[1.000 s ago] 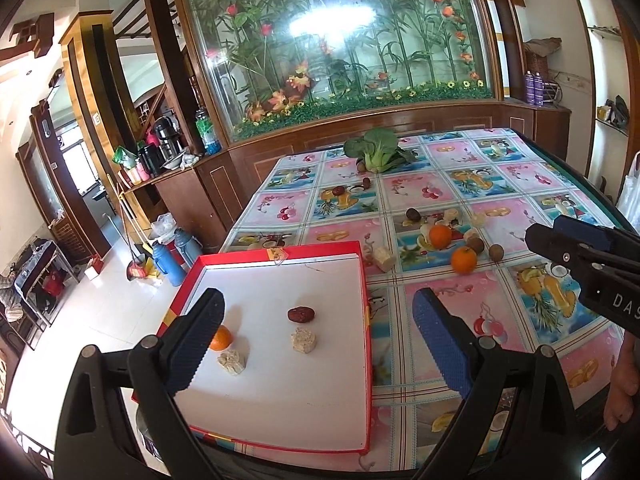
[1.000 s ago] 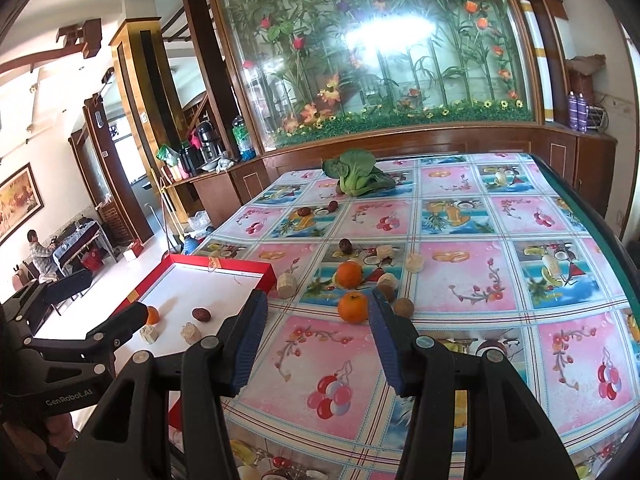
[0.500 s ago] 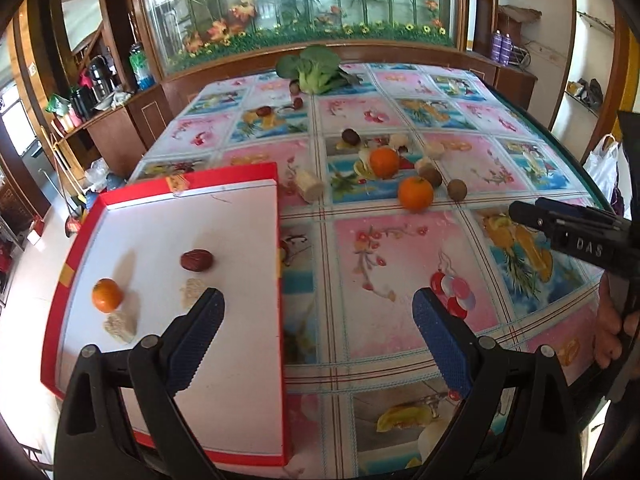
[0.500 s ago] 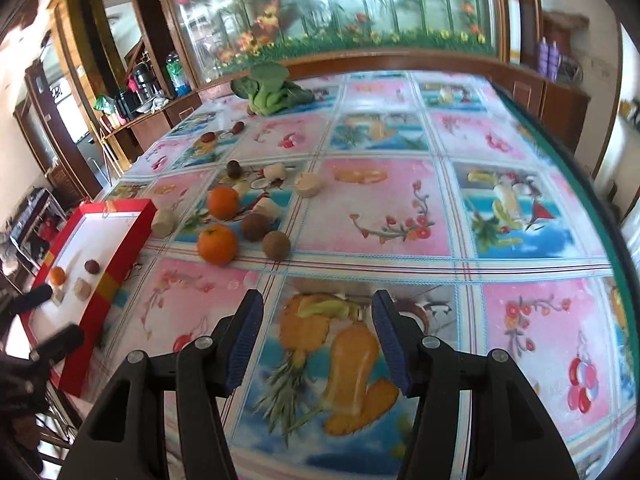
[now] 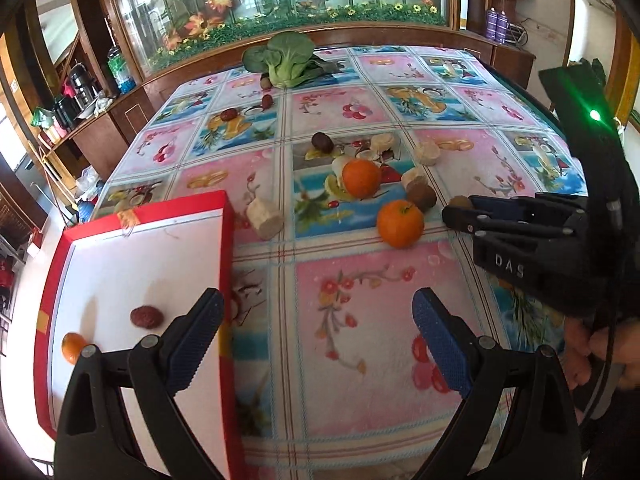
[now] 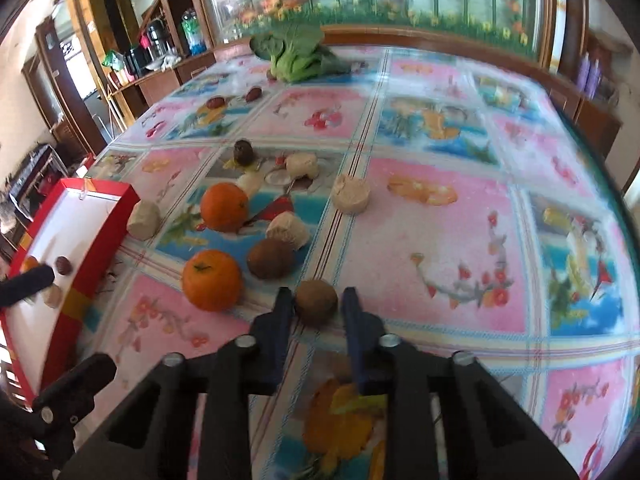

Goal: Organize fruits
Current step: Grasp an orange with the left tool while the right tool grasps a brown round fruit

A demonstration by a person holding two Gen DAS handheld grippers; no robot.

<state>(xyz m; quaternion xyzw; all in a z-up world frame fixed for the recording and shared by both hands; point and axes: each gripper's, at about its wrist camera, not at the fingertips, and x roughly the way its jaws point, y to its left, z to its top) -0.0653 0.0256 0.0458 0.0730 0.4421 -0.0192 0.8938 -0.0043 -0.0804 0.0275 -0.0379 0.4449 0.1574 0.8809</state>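
Note:
A red-rimmed white tray (image 5: 120,248) lies at the table's left edge with a dark red date (image 5: 146,317) and a small orange (image 5: 73,346) in it. My left gripper (image 5: 316,330) is open and empty, low over the tablecloth beside the tray. My right gripper (image 6: 316,306) has its blue fingers close on either side of a brown kiwi (image 6: 317,301) that rests on the table; it also shows in the left wrist view (image 5: 460,216). Two oranges (image 6: 212,280) (image 6: 224,207), a second kiwi (image 6: 270,258) and several pale chunks (image 6: 351,193) lie just beyond.
A leafy green vegetable (image 5: 290,58) lies at the far end of the table. Dark dates (image 5: 229,114) and a dark round fruit (image 5: 322,142) are scattered mid-table. The table's right edge (image 6: 624,216) drops off. Wooden cabinets and a glass panel stand behind.
The right gripper moved forward and down to the near kiwi and narrowed around it. The left gripper swung right, off the tray, over the tablecloth.

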